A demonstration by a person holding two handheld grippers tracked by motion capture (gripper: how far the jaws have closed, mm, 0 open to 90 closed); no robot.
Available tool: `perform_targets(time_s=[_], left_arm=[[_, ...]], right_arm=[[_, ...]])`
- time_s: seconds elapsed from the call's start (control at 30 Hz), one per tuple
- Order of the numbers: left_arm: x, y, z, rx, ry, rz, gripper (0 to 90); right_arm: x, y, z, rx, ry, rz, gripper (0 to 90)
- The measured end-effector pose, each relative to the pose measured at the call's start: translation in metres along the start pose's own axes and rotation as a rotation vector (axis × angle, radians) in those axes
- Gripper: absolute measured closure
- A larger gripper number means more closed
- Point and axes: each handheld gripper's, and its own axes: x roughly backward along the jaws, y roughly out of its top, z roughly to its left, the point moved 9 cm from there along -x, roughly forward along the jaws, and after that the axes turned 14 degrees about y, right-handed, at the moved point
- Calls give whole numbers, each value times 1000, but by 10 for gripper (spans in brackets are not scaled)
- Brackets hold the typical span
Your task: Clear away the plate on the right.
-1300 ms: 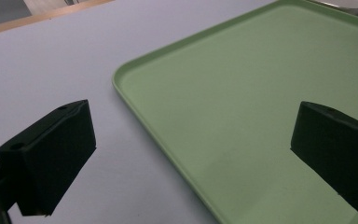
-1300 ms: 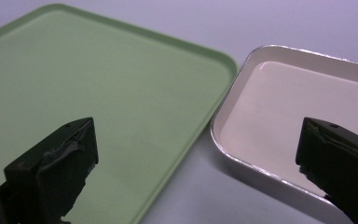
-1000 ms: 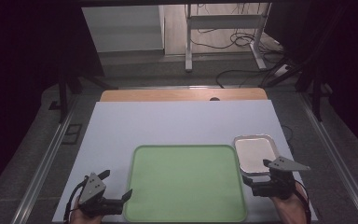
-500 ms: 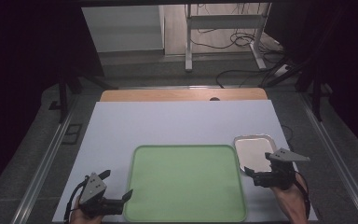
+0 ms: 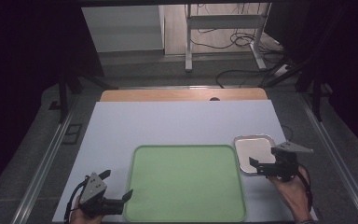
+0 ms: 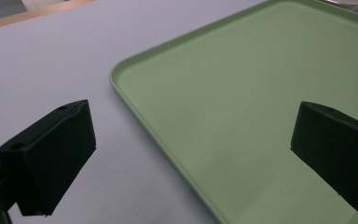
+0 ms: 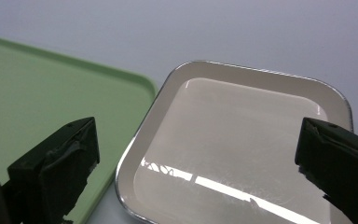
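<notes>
Right gripper view: right gripper (image 7: 198, 172) gapes wide over the metal dish (image 7: 242, 149), gripping nothing.

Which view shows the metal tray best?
The right gripper view: the metal tray sits close between open fingers, rim and empty inside clear. The high view shows it small beside the green tray. The left gripper view catches a corner.

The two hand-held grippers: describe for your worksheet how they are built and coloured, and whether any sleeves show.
Each is black with two blocky, wedge-shaped jaws. The left gripper carries a grey three-cornered plate on top, and a black cable loops from its rear. The right gripper has the same kind of grey plate, with a dark cable curving round the wrist. No sleeves show; the forearms are bare.
</notes>
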Motion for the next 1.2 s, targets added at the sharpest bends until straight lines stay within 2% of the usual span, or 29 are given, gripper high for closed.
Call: perform_targets(time_s=[0.13, 0.37, 0.53, 0.63, 0.7, 0.8, 0.97, 1.07, 1.13, 1.17, 1.2], left_arm=[[0, 0, 0, -1, -1, 1, 0], [0, 0, 0, -4, 0, 2, 0], [0, 0, 0, -2, -1, 2, 0], [0, 0, 0, -2, -2, 2, 0], [0, 0, 0, 0, -4, 0, 0], [0, 0, 0, 7, -8, -1, 0], [0, 0, 0, 10, -10, -2, 0], [0, 0, 0, 7, -10, -2, 0], [0, 0, 0, 8, -10, -2, 0], [0, 0, 0, 8, -10, -3, 0], [0, 0, 0, 7, -12, -3, 0]], right_arm=[[-1, 2, -5, -31, 7, 20, 5], [1, 7, -13, -16, -17, 25, 112], [2, 8, -23, -28, -26, 31, 176], [3, 8, -31, -34, -47, 38, 222], [3, 8, -40, -28, -78, 54, 264], [2, 7, -45, -46, -80, 68, 289], [4, 9, -59, -97, -97, 83, 395], [4, 8, -64, -101, -93, 93, 421], [4, 7, -70, -112, -98, 110, 476], [4, 7, -70, -112, -98, 110, 476], [5, 7, -75, -116, -108, 119, 523]])
